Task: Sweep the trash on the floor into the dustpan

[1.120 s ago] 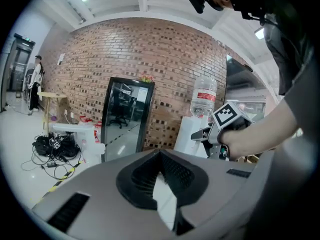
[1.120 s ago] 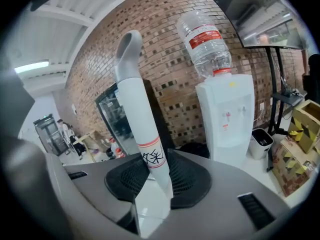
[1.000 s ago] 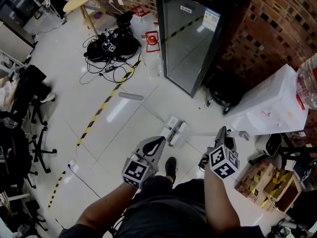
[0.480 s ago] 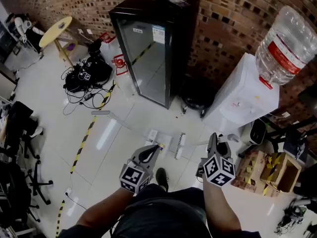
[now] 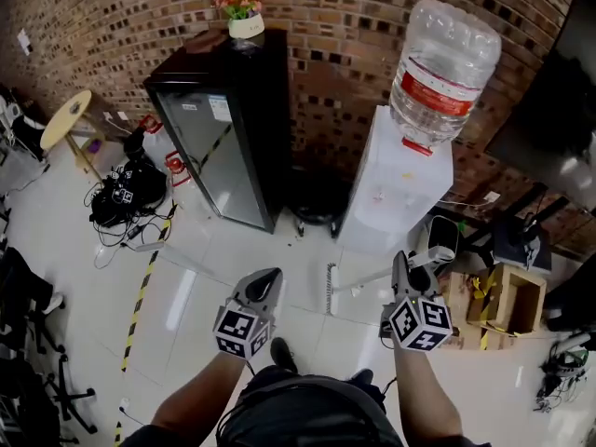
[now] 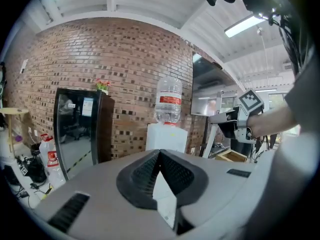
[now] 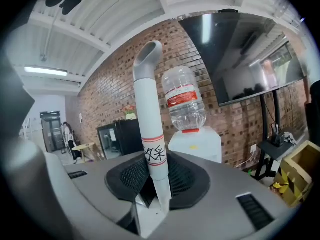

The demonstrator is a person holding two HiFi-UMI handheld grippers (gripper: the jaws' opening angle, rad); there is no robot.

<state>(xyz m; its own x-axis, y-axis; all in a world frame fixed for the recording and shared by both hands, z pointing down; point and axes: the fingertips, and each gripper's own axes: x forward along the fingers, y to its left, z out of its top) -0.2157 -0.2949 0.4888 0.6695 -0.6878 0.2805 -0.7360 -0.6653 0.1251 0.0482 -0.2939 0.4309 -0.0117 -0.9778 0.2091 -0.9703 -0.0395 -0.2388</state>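
My right gripper (image 5: 401,266) is shut on the white broom handle (image 7: 150,134), which stands up between its jaws (image 7: 156,181) and ends in a grey hook. In the head view the handle runs left and down to the broom head (image 5: 329,289) on the white floor between my grippers. My left gripper (image 5: 264,280) hangs over the floor left of the broom head, jaws closed tip to tip (image 6: 160,154) with nothing in them. A thin grey pole (image 5: 191,265) lies on the floor to its left. No dustpan pan shows. A small speck (image 5: 299,234) lies near the fridge foot.
A black glass-door fridge (image 5: 223,147) with a flower pot (image 5: 244,17) stands against the brick wall. Right of it is a white water dispenser (image 5: 396,194) with a bottle (image 5: 438,68). Cables (image 5: 121,198), striped floor tape (image 5: 140,296) and a cardboard box (image 5: 507,301) flank me.
The head view has swung up toward the wall and to the right. The dustpan seen in front of my left gripper has dropped out of sight. The right gripper keeps hold of the broom.
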